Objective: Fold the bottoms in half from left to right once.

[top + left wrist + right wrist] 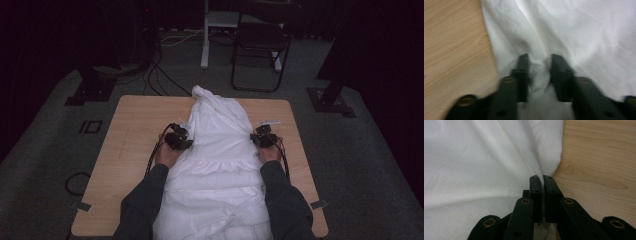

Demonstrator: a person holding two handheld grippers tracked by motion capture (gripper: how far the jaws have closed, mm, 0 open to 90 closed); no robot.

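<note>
Chair (260, 45) beyond table (130, 130), behind white garment (220, 150).

The high view looks forward and down over the whole table (130, 130). Each gripper view sits close above the white cloth (579, 32), at its opposite edges, sharing that cloth.

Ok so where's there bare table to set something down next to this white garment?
Widest bare wood lies between the white garment and the table's left edge, beyond the left gripper. A narrower strip runs between the right gripper and the right edge. The middle is crowded: cloth, both grippers gripping its sides.
</note>
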